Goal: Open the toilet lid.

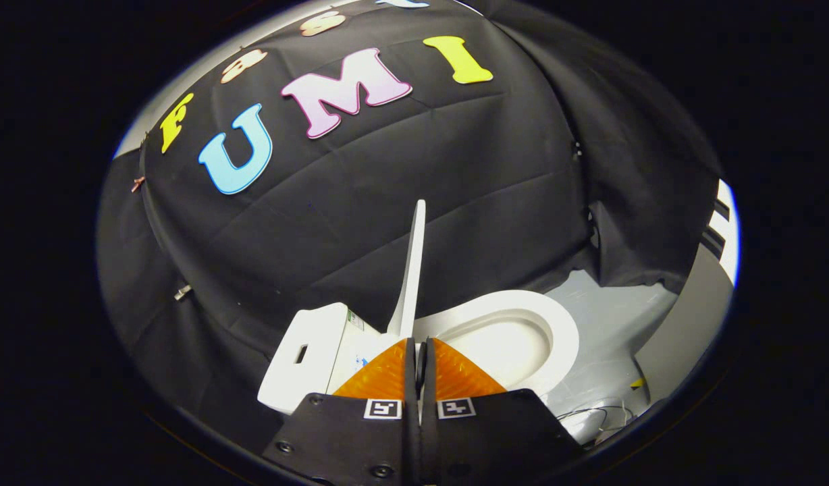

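Note:
The white toilet lid stands raised and nearly upright, seen edge-on, rising from just beyond my fingertips. Its lower end meets the toilet between the white tank on the left and the open seat ring and bowl on the right. My gripper hovers above the toilet, close to the lid's base, with its fingers pressed together. Only a thin dark slit shows between them, and nothing is held there. The lid does not sit between the fingers.
Black cloth walls close in behind and to the left of the toilet. A pale grey floor lies to the right of the bowl, with thin cables on it near the toilet's foot.

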`<state>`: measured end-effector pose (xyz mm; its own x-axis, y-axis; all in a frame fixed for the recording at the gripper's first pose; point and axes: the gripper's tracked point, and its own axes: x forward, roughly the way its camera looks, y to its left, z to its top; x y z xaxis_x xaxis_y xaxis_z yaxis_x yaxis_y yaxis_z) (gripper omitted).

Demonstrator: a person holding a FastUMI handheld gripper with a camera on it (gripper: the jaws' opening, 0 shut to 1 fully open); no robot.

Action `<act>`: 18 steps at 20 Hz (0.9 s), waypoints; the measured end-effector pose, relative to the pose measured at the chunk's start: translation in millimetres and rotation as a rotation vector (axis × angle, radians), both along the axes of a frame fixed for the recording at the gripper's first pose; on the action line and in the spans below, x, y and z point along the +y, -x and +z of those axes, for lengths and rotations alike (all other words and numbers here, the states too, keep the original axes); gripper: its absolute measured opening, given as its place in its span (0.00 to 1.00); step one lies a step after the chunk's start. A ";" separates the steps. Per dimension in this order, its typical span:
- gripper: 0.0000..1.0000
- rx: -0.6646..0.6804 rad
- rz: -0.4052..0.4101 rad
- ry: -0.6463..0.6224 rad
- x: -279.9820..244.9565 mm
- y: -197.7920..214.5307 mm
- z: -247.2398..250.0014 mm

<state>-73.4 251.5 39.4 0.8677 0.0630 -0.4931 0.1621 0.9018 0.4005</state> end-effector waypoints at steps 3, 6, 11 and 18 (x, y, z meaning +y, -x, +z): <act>0.05 -0.015 -0.009 0.093 22.3 -1.2 14.7; 0.05 -0.026 -0.005 0.126 53.5 -2.7 27.8; 0.05 -0.043 0.001 0.175 90.8 -6.2 40.6; 0.05 -0.059 0.037 0.245 148.3 -7.5 53.9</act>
